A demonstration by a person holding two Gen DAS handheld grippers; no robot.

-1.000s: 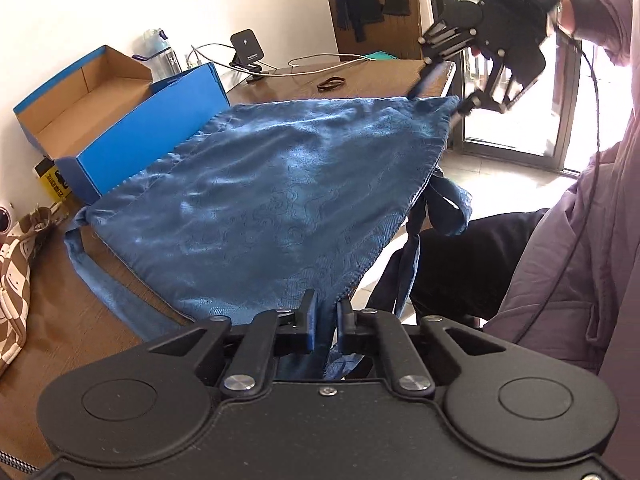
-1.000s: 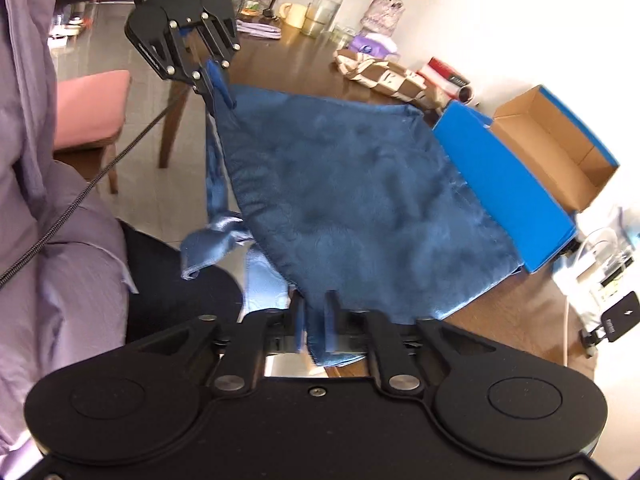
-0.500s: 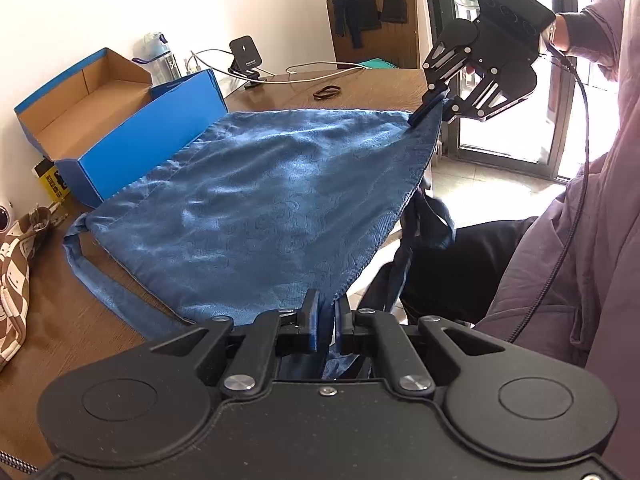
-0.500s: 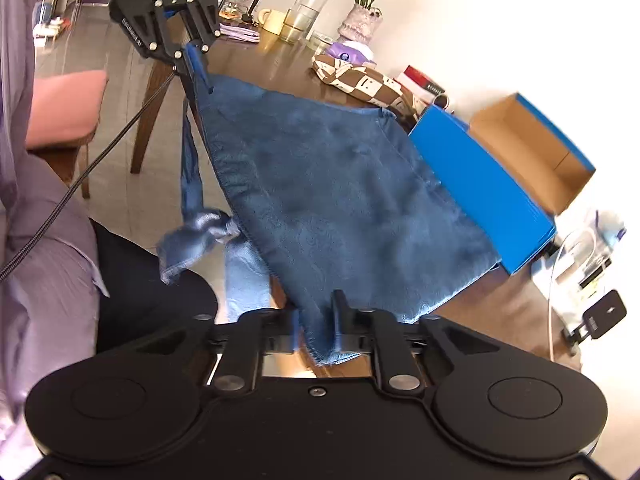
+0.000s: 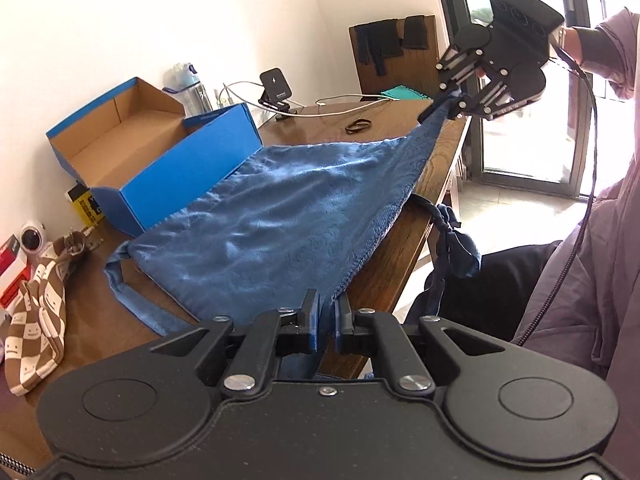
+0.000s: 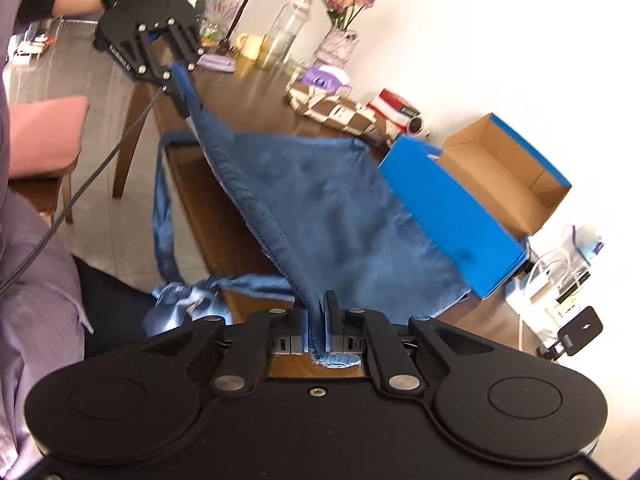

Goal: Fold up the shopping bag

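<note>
the left gripper (image 5: pixel 327 312) and the right gripper (image 6: pixel 317 316) are each clamped on a near corner of the blue shopping bag (image 5: pixel 280 220), the right one's jaws having just closed on the cloth. the near edge hangs lifted between them while the far part lies on the wooden table (image 5: pixel 404 240), just beside the open blue box (image 5: pixel 172 168).

Brown wooden table (image 5: pixel 384 264) seen; blue shopping bag (image 5: pixel 280 232) spread over its near edge, far part resting on wood. Open blue cardboard box (image 5: pixel 160 160) set just beyond bag, touching it. Checked brown cloth (image 5: pixel 36 316) laid left of box. Phone stand (image 5: pixel 276 88) and black loop (image 5: pixel 358 125) placed right of box, white cable between them
</note>
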